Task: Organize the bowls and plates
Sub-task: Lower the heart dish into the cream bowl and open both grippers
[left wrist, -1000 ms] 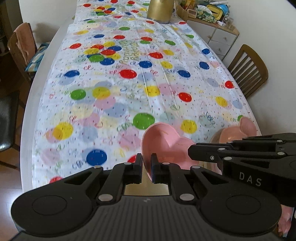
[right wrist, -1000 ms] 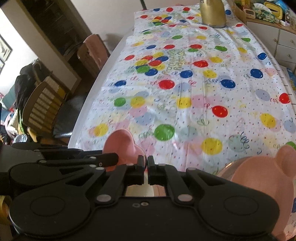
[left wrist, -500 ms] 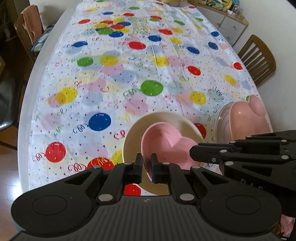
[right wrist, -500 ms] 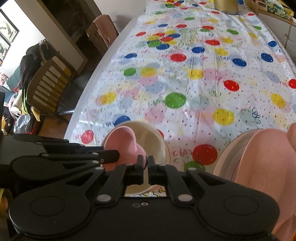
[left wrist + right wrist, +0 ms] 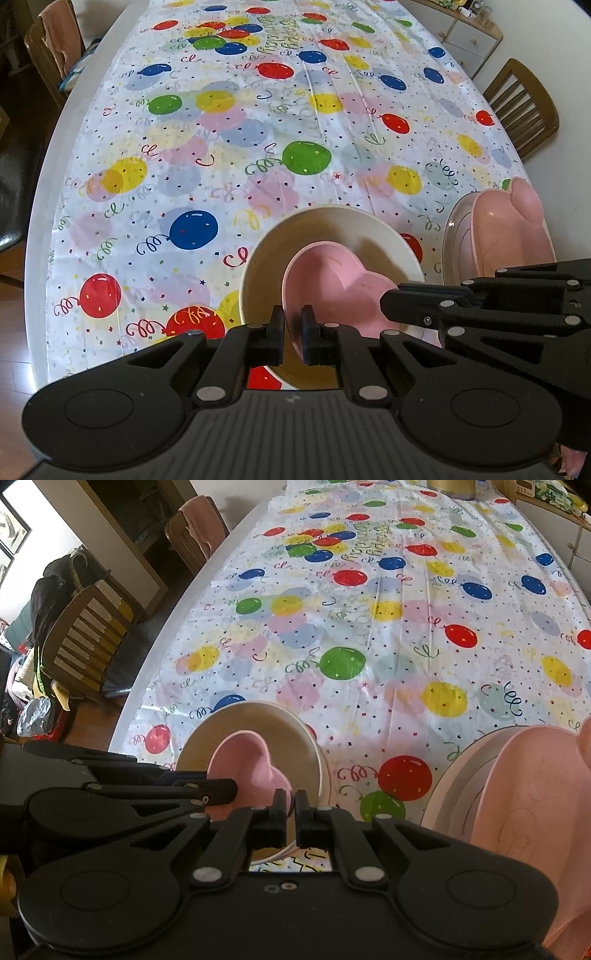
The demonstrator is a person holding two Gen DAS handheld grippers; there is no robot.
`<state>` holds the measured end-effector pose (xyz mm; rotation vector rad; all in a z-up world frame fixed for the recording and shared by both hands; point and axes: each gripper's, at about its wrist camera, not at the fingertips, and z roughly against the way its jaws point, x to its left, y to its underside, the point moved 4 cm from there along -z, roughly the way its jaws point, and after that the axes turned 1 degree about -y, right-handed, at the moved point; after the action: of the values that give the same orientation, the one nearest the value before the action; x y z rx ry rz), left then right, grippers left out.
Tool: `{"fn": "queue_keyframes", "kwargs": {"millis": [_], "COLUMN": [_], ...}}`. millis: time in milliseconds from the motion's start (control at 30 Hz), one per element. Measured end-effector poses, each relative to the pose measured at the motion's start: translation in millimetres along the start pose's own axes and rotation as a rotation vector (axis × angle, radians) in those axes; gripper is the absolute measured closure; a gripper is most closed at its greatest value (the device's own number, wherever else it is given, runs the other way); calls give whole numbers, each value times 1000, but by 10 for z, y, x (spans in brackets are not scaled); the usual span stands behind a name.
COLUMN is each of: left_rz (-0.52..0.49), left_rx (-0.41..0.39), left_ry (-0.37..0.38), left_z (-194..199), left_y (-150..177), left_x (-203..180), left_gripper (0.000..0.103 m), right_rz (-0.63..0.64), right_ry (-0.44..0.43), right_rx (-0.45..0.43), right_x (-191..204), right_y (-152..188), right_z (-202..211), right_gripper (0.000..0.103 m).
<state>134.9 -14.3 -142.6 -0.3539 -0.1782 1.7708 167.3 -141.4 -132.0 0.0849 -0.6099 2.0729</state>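
Observation:
A pink heart-shaped bowl (image 5: 332,284) hangs over a cream round bowl (image 5: 269,258) near the table's front edge. My left gripper (image 5: 293,332) is shut on the heart bowl's near rim. My right gripper (image 5: 291,812) is shut on the same bowl's rim (image 5: 251,760) from the other side; it shows side-on in the left wrist view (image 5: 391,297). The cream bowl also shows in the right wrist view (image 5: 295,738). At the right, a pink mouse-eared bowl (image 5: 513,229) rests on a pale plate (image 5: 452,236).
The long table wears a balloon-print cloth (image 5: 258,129). Wooden chairs stand at the right (image 5: 524,107) and far left (image 5: 55,55). A gold pot (image 5: 450,487) sits at the far end. A chair and clutter stand left of the table (image 5: 85,635).
Both grippers have lifted and tilted down with the heart bowl still held. The cream bowl under it has come fully into view, and the table's far end has slid out of frame.

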Motion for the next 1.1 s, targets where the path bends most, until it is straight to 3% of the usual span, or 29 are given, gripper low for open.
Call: {"fn": "queue_keyframes", "kwargs": {"millis": [567,733,1100], "left_rz": [0,11,43], "left_rx": [-8,-34,-140], "left_ry": [-7,-21,-12], "left_z": [9,110,451], "left_y": [10,65,204], "left_x": [-10,-5,-64], "left_gripper": [95,95,94], "right_rz": [5,22,54], "right_ry": [-32,-31,-40], "right_rx": [-23,-58,-139], "right_x": [0,3,-30], "right_y": [-15,0,101], "right_z": [122,245,546], "right_gripper": [85,73,67]}}
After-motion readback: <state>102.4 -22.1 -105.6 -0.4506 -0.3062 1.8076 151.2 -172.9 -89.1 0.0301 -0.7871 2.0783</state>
